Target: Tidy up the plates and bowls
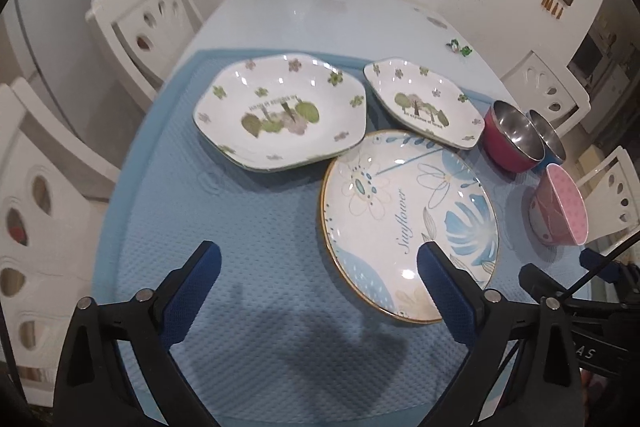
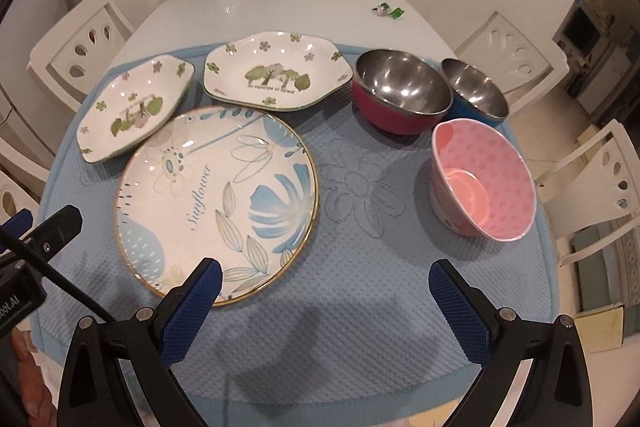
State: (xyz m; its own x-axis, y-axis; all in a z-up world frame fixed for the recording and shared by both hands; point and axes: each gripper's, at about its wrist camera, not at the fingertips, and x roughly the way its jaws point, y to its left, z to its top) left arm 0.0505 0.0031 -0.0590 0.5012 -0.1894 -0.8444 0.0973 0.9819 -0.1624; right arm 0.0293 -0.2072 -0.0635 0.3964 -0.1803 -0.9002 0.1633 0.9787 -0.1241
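My left tongs [image 1: 318, 281] spread, empty; right tongs [image 2: 325, 301] spread, empty. Sunflower plate [image 2: 218, 205] on blue mat [image 2: 360, 327], 11 o'clock from right tongs. Glazed ceramic: likely heavy, slick, breakable. Pinch near rim, 6 o'clock edge.

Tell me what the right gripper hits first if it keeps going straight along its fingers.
Most likely the bare blue mat: the open right gripper aims between the Sunflower plate and the pink bowl. Its left finger may clip the plate's rim; depth is unclear.
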